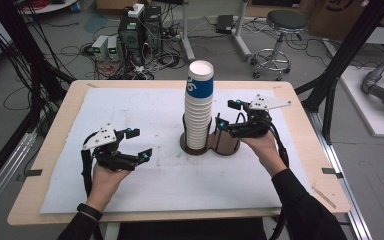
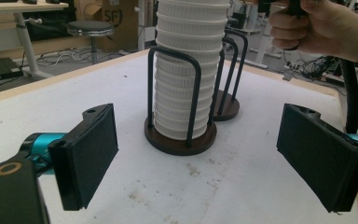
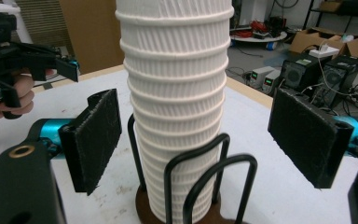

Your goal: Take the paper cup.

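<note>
The table point(image 1: 40, 165) has a light wooden top. A white mat point(image 1: 145, 115) covers most of the top, leaving a wooden border along every edge. A double cup holder point(image 1: 226, 146) with two round brown bases stands on the mat, right of centre. Its left base carries a tall stack of paper cups point(image 1: 199, 107).

Grey floor point(image 1: 230, 50); round stool point(image 1: 286, 21); tangled cables point(image 1: 75, 50)

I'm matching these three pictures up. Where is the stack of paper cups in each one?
High view: stack of paper cups stands at table centre, in the left ring of the wire holder.
Left gripper view: upper middle, beyond the open claw.
Right gripper view: centre, close up.
Shared landmark: the holder's black wire loops.
</note>
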The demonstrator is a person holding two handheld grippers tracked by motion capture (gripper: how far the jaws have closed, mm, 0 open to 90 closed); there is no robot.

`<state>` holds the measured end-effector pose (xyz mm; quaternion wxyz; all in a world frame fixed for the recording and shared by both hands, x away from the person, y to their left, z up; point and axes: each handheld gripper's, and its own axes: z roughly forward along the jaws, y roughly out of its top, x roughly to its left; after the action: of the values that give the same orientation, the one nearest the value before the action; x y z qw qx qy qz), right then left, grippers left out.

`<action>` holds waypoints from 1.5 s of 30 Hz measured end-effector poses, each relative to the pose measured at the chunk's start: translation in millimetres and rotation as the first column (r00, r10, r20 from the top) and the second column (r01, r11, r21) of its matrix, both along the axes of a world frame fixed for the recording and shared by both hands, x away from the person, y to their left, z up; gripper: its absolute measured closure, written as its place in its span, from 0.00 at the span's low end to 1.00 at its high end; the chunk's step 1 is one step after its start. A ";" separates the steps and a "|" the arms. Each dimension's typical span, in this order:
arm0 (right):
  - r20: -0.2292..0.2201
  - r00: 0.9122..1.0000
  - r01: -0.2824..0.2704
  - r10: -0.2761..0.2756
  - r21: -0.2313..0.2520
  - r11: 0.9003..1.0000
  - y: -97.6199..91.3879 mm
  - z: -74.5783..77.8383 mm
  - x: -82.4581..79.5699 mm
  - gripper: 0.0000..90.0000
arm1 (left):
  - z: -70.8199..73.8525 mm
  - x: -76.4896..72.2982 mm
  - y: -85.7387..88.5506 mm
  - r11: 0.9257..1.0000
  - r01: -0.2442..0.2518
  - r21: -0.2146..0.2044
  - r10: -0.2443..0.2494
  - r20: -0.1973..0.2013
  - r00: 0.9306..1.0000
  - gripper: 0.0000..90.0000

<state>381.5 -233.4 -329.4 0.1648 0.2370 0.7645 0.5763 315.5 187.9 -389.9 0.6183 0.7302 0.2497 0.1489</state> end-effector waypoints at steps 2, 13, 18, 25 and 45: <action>-0.006 1.000 -0.003 0.003 0.001 1.000 4.7 1.9 4.2 0.20 | 0.1 -0.3 -0.6 1.000 0.000 -0.002 0.000 -0.002 1.000 0.14; -0.020 1.000 -0.021 0.021 -0.005 1.000 23.5 7.9 16.8 0.20 | -0.4 0.0 -1.3 1.000 0.012 -0.001 -0.012 -0.006 1.000 0.14; -0.028 0.999 -0.040 0.040 -0.002 0.999 31.5 10.6 20.8 0.17 | -0.6 -0.3 -2.3 1.000 0.016 -0.007 -0.016 -0.011 1.000 0.14; -0.055 0.997 -0.061 0.060 -0.012 0.998 40.0 9.3 28.1 0.17 | -0.5 -0.2 -4.0 1.000 0.030 -0.004 -0.030 -0.011 0.999 0.14; -0.036 0.996 -0.087 0.085 -0.060 0.994 50.1 14.2 34.7 0.16 | -0.2 -0.2 -6.5 0.999 0.041 -0.004 -0.041 -0.020 0.999 0.14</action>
<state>416.1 -183.3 -315.1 0.1342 0.2084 0.7941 0.5550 315.3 181.4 -390.1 0.6199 0.7355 0.2413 0.1285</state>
